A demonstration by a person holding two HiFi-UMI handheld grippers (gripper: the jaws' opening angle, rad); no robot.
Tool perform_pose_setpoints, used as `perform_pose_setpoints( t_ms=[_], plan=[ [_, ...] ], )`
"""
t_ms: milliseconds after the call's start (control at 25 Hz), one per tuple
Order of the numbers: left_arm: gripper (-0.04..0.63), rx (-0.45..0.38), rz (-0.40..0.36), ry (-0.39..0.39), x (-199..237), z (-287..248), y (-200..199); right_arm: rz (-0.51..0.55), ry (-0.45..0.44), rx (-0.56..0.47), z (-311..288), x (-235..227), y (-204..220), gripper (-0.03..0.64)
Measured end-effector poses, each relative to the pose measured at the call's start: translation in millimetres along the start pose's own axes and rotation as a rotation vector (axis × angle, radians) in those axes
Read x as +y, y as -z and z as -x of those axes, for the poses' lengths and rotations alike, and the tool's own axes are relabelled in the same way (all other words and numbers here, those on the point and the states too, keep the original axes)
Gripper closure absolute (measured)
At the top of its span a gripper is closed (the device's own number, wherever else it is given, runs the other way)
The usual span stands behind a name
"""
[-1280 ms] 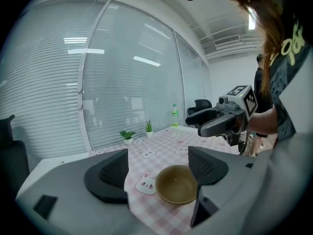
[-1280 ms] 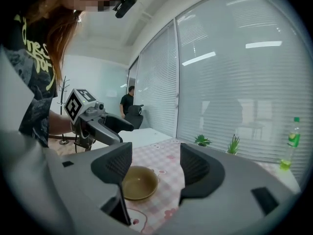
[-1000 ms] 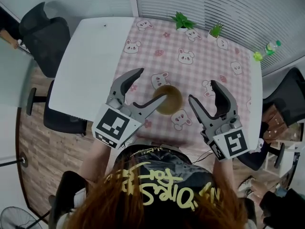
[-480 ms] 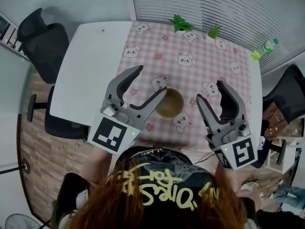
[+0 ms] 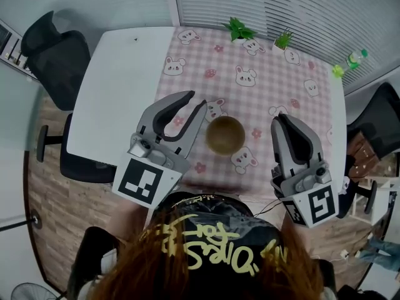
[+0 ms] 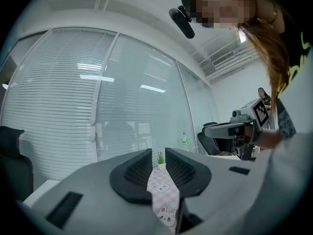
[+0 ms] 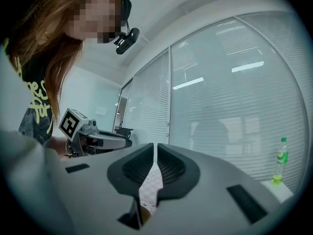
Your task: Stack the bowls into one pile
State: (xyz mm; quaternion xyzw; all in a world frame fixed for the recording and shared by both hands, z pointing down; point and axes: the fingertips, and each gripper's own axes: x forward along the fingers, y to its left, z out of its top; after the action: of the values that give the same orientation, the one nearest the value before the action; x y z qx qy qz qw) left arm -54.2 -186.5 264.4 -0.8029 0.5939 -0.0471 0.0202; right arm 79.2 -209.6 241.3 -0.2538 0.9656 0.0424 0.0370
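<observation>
While both empty jaws have just closed almost together, the bowls (image 5: 225,135) look round, olive-brown.

Head view reads bright and even to me, diffuse light, shadows on the surface (image 5: 119,80) soft and faint; blinds (image 5: 281,5) bow at the edges. Both gripper views: heavy fisheye, black vignette corners, ceiling-light streaks glaring in the glass (image 6: 146,88). Near fingers (image 6: 139,173) soft, out of focus; background slightly hazy, cool cast

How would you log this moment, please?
brown round bowl: on pink checked cloth; left gripper: jaws closing, narrow gap, empty; right gripper: jaws just shut, empty
</observation>
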Motion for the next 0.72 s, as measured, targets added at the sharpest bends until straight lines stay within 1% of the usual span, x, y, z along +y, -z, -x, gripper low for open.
perform_pose_setpoints(
  t_ms=[120,200,360,440,600,720],
  plan=[
    [0.555,-0.008,0.038,0.005,3.5,0.3,-1.9,0.007,0.03,0.001,1.7,-4.1,1.1,0.603],
    [0.574,-0.02,0.06,0.01,5.9,0.8,-3.8,0.019,0.041,0.003,2.5,-5.4,2.4,0.612],
    [0.598,-0.029,0.067,0.007,9.6,2.8,-5.6,0.057,0.069,0.0,2.7,-5.1,1.9,0.614],
    [0.601,-0.014,0.066,0.01,10.5,3.1,-0.5,0.069,0.086,-0.003,2.8,-5.8,1.9,0.614],
    [0.601,-0.006,0.067,0.026,11.8,0.9,4.0,0.051,0.107,0.001,0.5,-8.1,3.4,0.614],
    [0.601,-0.052,0.058,0.035,13.3,-1.3,-4.5,0.067,0.123,0.017,-1.7,-7.6,5.8,0.615]
  ],
)
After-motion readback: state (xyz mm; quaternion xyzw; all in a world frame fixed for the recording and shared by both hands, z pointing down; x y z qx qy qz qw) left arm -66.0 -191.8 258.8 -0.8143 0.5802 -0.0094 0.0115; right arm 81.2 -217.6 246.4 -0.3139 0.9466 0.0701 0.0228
